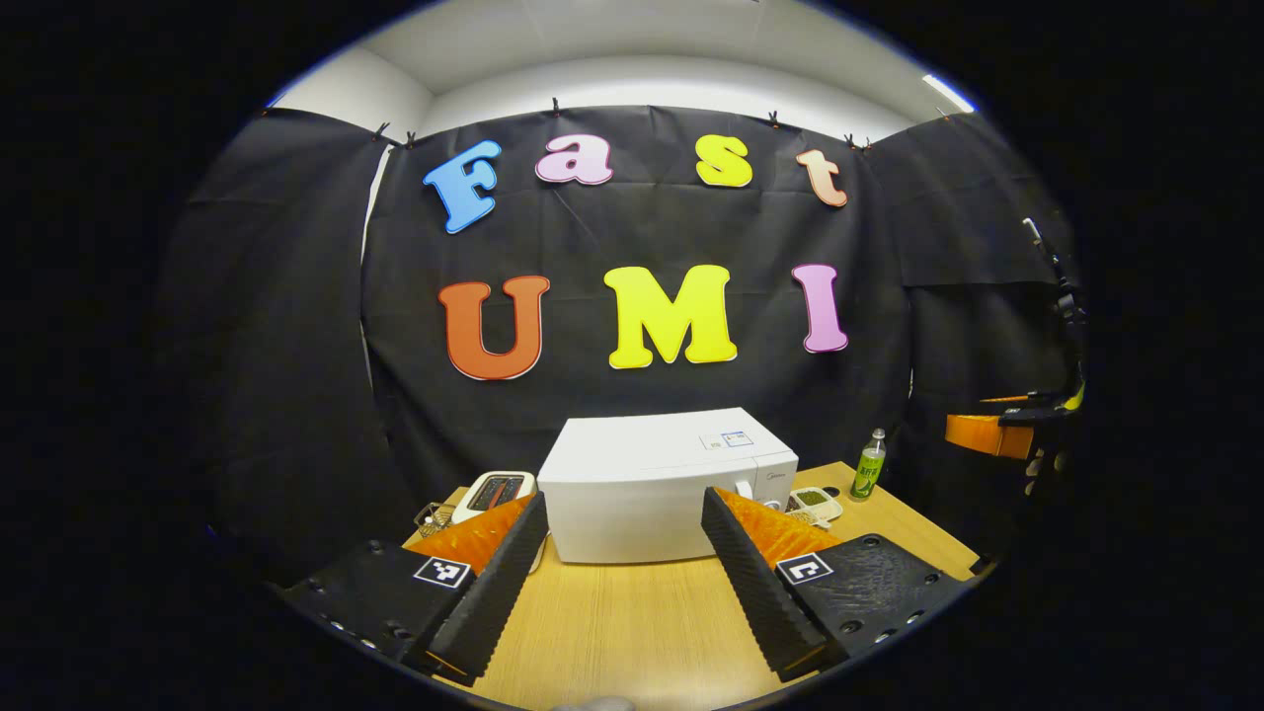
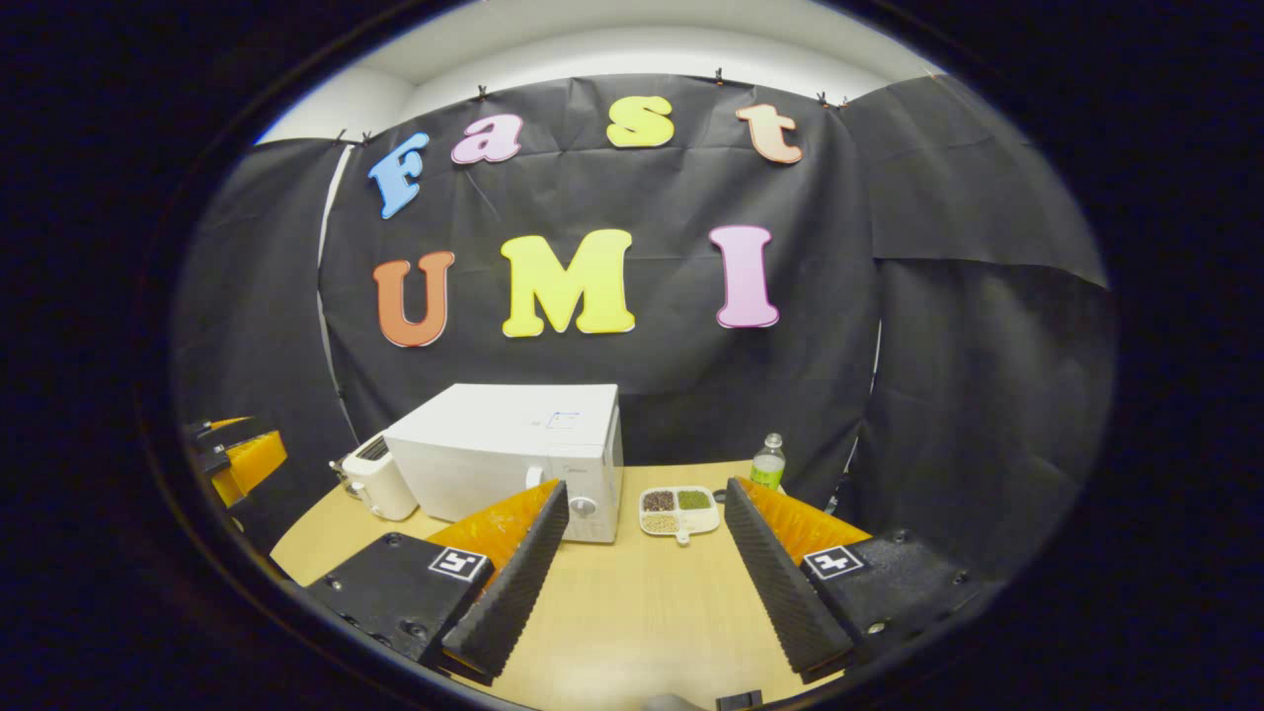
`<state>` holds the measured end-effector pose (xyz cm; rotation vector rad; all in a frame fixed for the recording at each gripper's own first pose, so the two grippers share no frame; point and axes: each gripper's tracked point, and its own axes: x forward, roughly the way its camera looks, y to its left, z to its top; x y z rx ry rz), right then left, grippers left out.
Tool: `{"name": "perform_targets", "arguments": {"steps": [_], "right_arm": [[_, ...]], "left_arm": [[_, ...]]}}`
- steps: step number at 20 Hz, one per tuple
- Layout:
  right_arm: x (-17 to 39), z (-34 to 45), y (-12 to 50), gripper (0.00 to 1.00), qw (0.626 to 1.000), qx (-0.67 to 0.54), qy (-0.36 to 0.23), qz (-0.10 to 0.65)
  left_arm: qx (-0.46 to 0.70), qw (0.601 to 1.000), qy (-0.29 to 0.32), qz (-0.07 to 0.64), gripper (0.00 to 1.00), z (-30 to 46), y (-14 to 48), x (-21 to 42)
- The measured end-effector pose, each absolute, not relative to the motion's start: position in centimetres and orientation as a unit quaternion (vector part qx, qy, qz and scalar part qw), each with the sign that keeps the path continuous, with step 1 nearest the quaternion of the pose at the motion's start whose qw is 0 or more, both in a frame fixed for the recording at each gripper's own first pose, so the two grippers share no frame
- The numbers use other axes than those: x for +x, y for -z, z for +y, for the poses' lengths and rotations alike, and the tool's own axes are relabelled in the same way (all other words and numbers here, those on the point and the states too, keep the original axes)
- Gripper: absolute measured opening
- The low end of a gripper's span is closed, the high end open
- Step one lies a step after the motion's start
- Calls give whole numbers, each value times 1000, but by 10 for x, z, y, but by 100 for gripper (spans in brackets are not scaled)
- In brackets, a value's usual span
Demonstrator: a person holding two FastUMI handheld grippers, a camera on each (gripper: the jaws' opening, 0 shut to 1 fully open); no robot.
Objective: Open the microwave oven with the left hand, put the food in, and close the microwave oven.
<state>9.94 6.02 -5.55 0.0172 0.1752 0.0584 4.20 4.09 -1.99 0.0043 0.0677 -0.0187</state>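
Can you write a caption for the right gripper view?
Open hand-held gripper faces a closed white box-shaped microwave oven and divided food tray.

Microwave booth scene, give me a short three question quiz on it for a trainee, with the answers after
1. True or false: the microwave door is already open.
2. Multiple choice: in the right gripper view, what lies on the table just right of the microwave? A) a divided food tray B) a kettle C) a stack of bowls
3. Fill in: both the left gripper and the right gripper are ____ and hold nothing.

Key
1. False: the door is shut.
2. A. A green bottle stands behind the tray, and a toaster sits on the microwave's other side.
3. open
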Motion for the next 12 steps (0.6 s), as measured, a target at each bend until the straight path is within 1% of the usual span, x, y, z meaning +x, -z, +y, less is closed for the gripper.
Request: {"name": "perform_targets", "arguments": {"steps": [2, 8, 9, 10, 11, 12], "right_arm": [[97, 71, 53, 92, 996, 8, -35, 83], [88, 89, 35, 92, 997, 6, -37, 66], [87, 91, 32, 100, 997, 5, -36, 63], [87, 93, 29, 92, 998, 3, -36, 61], [85, 96, 24, 92, 998, 2, -35, 58], [83, 97, 20, 100, 998, 0, -34, 52]], "left_arm": [[9, 999, -24, 32, 96, 62, 17, 38], [13, 999, -22, 25, 96, 76, 9, 28], [13, 999, -21, 22, 96, 78, 7, 29], [11, 1000, -19, 20, 96, 78, 5, 30], [9, 1000, -15, 16, 96, 77, 2, 31], [7, 1000, -11, 13, 96, 76, 0, 31]]}}
